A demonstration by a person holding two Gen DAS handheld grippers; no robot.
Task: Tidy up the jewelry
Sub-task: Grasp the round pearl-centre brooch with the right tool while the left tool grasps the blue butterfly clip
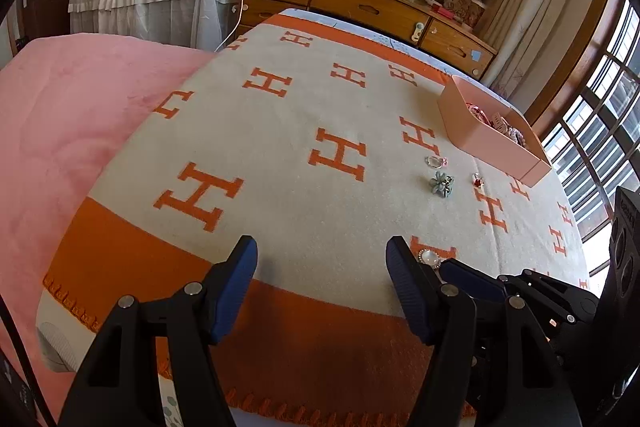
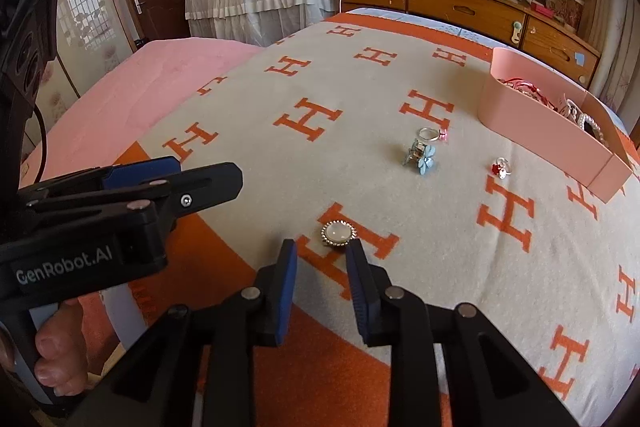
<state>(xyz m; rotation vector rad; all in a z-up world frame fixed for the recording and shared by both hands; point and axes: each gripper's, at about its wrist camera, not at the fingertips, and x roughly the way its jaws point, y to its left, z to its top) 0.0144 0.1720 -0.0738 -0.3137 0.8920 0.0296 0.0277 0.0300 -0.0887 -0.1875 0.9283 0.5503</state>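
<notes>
A round white brooch (image 2: 338,233) with a sparkly rim lies on the orange-and-cream H blanket, just beyond my right gripper (image 2: 321,247), which is open and empty. The brooch also shows in the left wrist view (image 1: 430,258). A blue flower clip (image 2: 421,155) (image 1: 441,183), a clear ring (image 2: 431,135) (image 1: 435,161) and a red ring (image 2: 501,167) (image 1: 477,180) lie farther on. A pink box (image 2: 536,125) (image 1: 476,131) holds more jewelry. My left gripper (image 1: 321,251) is open and empty, left of the right one.
The blanket (image 1: 304,131) covers a bed, with a pink cover (image 1: 72,131) to the left. A wooden dresser (image 1: 360,3) stands beyond the bed's far edge. Windows (image 1: 600,131) are at the right.
</notes>
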